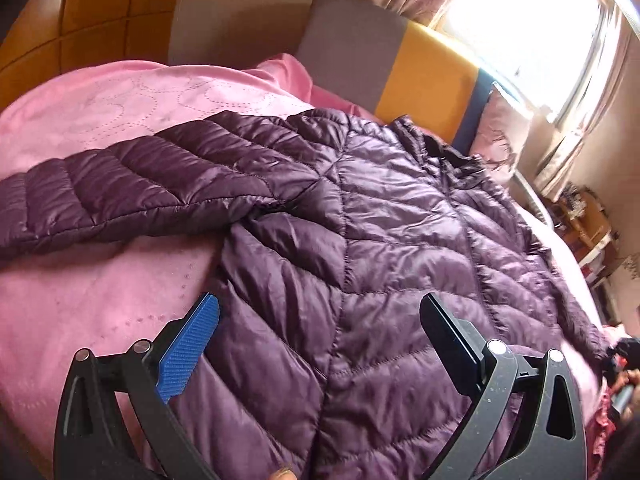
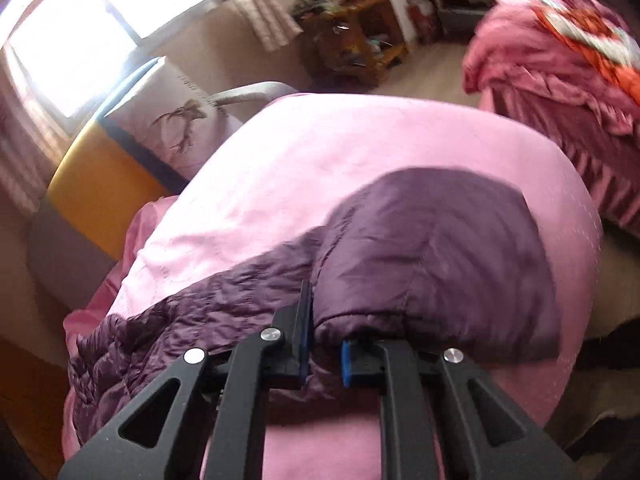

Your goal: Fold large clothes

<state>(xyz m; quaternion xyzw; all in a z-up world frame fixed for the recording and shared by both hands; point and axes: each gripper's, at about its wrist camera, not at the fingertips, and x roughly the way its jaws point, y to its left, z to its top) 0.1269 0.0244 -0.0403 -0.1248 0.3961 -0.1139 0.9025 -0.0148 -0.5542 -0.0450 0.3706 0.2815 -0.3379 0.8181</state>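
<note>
Lying front-up across pink bedspread (image 1: 80, 288): purple quilted puffer jacket (image 1: 400, 240), collar toward headboard (image 1: 424, 64), zipper line closed down the middle. One sleeve (image 1: 120, 196) stretched out flat to the left in left wrist view, resting on the bedspread. Hem end nearest the camera.

Left gripper (image 1: 320, 320): fingers spread wide, blue-padded finger (image 1: 192, 340) over the jacket's side edge, black finger (image 1: 448, 332) over the front panel. Nothing between the pads; contact with fabric below cannot be told.

Right gripper (image 2: 324, 344): fingers drawn close, pinching the cuff end of the other sleeve (image 2: 432, 264). Blue pads (image 2: 347, 364) pressed on bunched purple fabric at the cuff. Sleeve bulges beyond the fingertips, lifted and doubled over above the bedspread; rest of the jacket trails off to the left in right wrist view. View blurred.

Surroundings: headboard in grey, yellow and dark blue blocks; pillow (image 2: 180, 120) with antler print leaning against it; bright window (image 1: 520, 20) with curtains; heap of pink and orange bedding (image 2: 560, 48) on a separate surface to the right; cluttered wooden shelf (image 2: 352, 40) against the far wall.
</note>
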